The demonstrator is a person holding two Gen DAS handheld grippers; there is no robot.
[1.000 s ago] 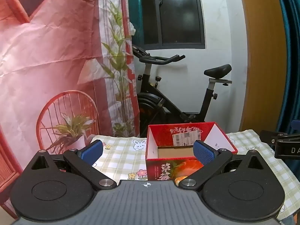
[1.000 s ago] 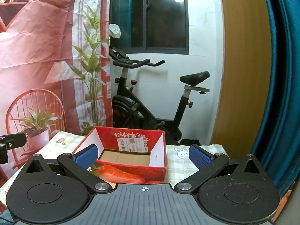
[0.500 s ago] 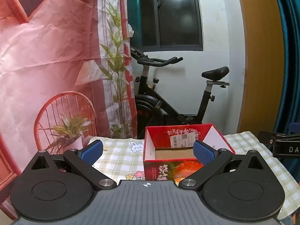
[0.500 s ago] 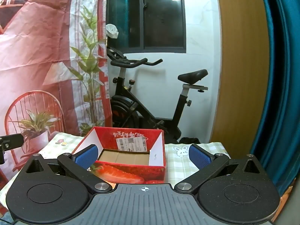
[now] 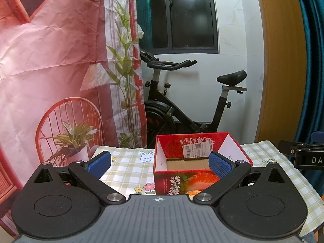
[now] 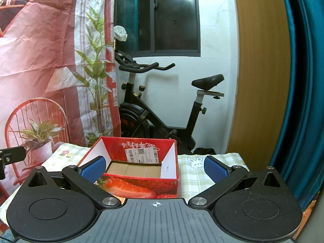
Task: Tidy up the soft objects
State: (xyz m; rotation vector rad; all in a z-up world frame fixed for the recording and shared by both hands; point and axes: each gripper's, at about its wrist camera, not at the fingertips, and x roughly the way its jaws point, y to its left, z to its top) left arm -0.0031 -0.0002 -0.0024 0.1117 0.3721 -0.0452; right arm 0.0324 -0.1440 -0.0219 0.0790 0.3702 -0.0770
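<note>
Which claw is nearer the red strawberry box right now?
Hard to tell; roughly equal. Left claw faces the red strawberry box from its left, right claw from its right; both open, short of it.

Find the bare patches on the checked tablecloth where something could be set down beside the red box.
Free: tablecloth left of the red box, by the bunny print; also the strip to its right. The box floor is bare too. Both tongs, left and right, hang open.

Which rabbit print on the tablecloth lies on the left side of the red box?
The rabbit in the left wrist view, left of the red box; the other rabbit lies on its right.
</note>
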